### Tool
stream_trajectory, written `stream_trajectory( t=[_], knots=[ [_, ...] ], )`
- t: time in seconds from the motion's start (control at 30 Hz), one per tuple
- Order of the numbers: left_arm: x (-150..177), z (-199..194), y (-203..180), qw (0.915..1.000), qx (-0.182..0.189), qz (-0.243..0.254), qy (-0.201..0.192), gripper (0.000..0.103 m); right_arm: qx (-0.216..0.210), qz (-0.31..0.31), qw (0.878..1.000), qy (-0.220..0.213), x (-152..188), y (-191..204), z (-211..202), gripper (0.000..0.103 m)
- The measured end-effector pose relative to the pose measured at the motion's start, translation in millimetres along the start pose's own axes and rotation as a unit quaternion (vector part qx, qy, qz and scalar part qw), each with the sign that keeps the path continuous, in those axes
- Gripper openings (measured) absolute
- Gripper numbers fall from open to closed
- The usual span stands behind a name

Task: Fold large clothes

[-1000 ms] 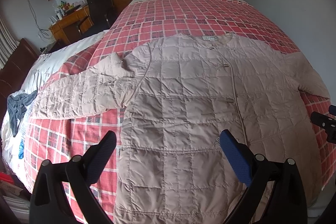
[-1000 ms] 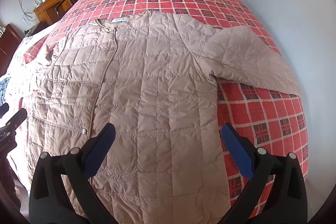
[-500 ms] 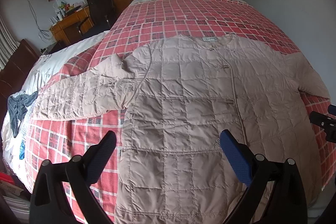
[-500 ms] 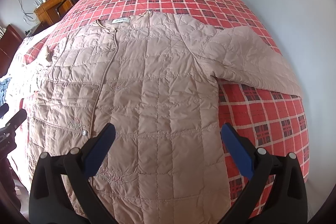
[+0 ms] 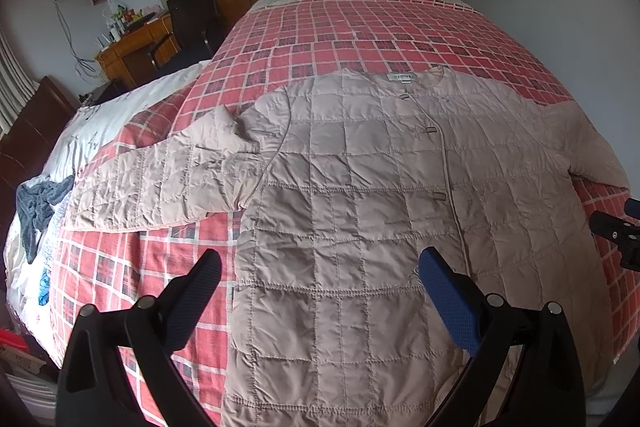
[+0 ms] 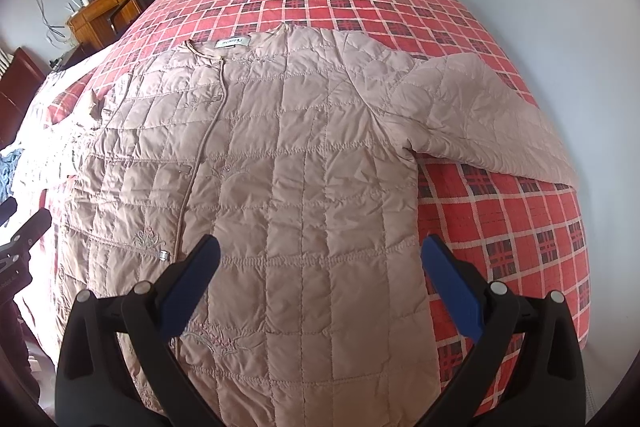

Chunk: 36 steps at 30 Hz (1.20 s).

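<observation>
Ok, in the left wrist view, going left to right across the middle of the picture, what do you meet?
Crumpled dark blue cloth → outstretched sleeve of the beige quilted jacket → jacket's button placket → bare strip of red plaid bedspread → black tip of the right gripper at the frame's edge.

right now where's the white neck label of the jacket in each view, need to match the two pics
Left wrist view: the neck label sits upper centre, a little right of middle, at the jacket collar.
Right wrist view: the neck label sits upper left of centre, at the collar.
Shared landmark: the wooden desk beyond the red plaid bedspread, upper left in both.
</observation>
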<state>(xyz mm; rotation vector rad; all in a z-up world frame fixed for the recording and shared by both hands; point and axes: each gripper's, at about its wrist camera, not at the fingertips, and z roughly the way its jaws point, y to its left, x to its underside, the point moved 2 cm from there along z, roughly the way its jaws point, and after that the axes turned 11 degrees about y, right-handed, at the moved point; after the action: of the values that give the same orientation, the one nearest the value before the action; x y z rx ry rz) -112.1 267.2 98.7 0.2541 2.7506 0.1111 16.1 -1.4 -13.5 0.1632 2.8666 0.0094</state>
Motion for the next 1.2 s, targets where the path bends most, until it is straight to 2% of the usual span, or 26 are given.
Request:
stream_trajectory(
  t=[0.67,0.77,0.93,1.07,1.2],
  knots=[
    [1,-1,-1,1.0,-0.002,0.001,-0.001,0.099,-0.001,0.0,1.0,-0.003,-1,-2,0,0.1],
    [-1,2,-5,0.9999,0.013,0.007,0.004,0.099,-0.014,0.005,1.0,-0.005,-2,-7,2,0.1],
    [-13,6,-14,0.9994,0.03,0.015,-0.003,0.099,-0.044,0.077,0.996,0.011,-16,-56,16,0.1],
    [-28,9,-17,0.9992,0.037,0.004,-0.013,0.099,-0.073,0.17,0.982,0.034,-35,-135,39,0.1],
    [-38,13,-20,0.9993,0.033,0.005,-0.017,0.099,-0.059,0.249,0.965,0.048,-53,-215,65,0.099]
  ],
)
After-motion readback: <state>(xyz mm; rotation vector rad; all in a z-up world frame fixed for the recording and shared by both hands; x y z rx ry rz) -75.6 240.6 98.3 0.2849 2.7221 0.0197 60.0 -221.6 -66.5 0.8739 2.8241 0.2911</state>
